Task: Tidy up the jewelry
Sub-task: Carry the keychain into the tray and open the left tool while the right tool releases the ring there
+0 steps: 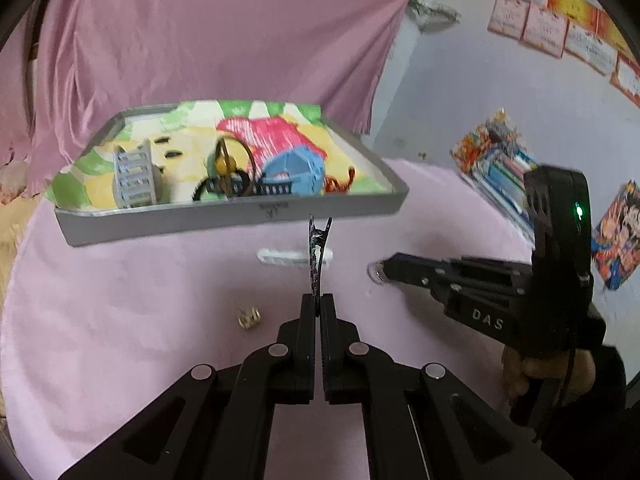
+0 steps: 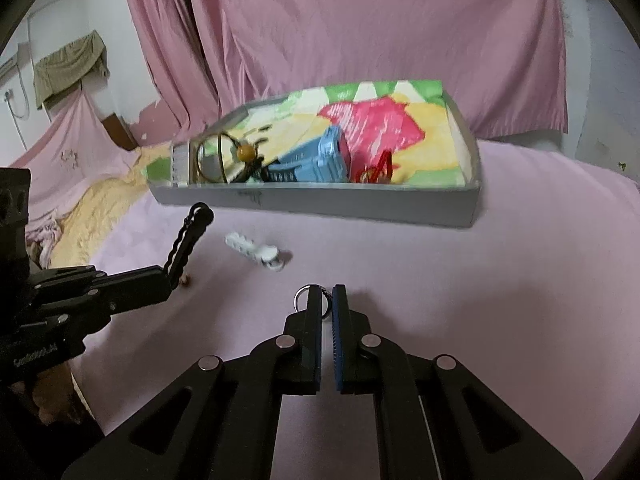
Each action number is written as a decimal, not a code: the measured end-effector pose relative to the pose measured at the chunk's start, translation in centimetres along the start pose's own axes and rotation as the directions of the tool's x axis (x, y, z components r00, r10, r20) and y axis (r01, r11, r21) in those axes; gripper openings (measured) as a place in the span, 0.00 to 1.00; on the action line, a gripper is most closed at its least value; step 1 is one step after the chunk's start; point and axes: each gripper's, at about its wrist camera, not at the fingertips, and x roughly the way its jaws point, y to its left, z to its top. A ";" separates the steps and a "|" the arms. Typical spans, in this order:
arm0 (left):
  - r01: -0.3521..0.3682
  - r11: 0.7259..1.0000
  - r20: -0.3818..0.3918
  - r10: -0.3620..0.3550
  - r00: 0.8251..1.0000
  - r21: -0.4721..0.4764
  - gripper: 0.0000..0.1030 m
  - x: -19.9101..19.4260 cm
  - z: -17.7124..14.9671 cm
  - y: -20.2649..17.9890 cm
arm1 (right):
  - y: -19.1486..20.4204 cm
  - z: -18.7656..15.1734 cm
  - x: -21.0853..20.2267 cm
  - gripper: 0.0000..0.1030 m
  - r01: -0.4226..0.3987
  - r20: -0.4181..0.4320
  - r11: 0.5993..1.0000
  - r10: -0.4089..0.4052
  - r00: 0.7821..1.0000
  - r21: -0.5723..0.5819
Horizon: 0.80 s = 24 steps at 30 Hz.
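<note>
My left gripper (image 1: 318, 300) is shut on a thin black hair clip (image 1: 319, 254) that sticks up from its tips, just short of the grey box (image 1: 240, 220). The right wrist view shows that clip (image 2: 191, 236) standing up from the left gripper (image 2: 170, 276). My right gripper (image 2: 328, 300) is shut on a small silver ring (image 2: 301, 296) low over the pink cloth; the ring (image 1: 375, 274) also shows at the right gripper's (image 1: 386, 270) tips. A white hair clip (image 2: 256, 250) lies on the cloth between the grippers and the box (image 2: 320, 206).
The box has a colourful lining and holds a grey cuff (image 1: 134, 180), brown hoops (image 1: 232, 164), a black comb clip (image 1: 260, 190), a blue clip (image 1: 296, 170) and a red piece (image 1: 340, 184). A small gold piece (image 1: 248, 317) lies on the cloth. Pink curtains hang behind.
</note>
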 end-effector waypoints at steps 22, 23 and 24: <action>-0.185 0.976 0.062 0.193 0.979 -0.119 0.02 3.3 7.6 5.4 | -1.4 7.1 3.9 0.04 0.107 0.071 0.994 -0.108 0.992 0.023; -0.188 0.975 0.050 0.194 0.980 -0.118 0.02 3.6 7.6 5.3 | -1.4 7.2 4.4 0.04 0.116 0.058 0.993 -0.117 0.991 0.017; -0.191 0.975 0.037 0.196 0.980 -0.116 0.02 4.0 7.6 5.4 | -1.3 7.2 4.7 0.04 0.119 0.051 0.993 -0.120 0.992 0.013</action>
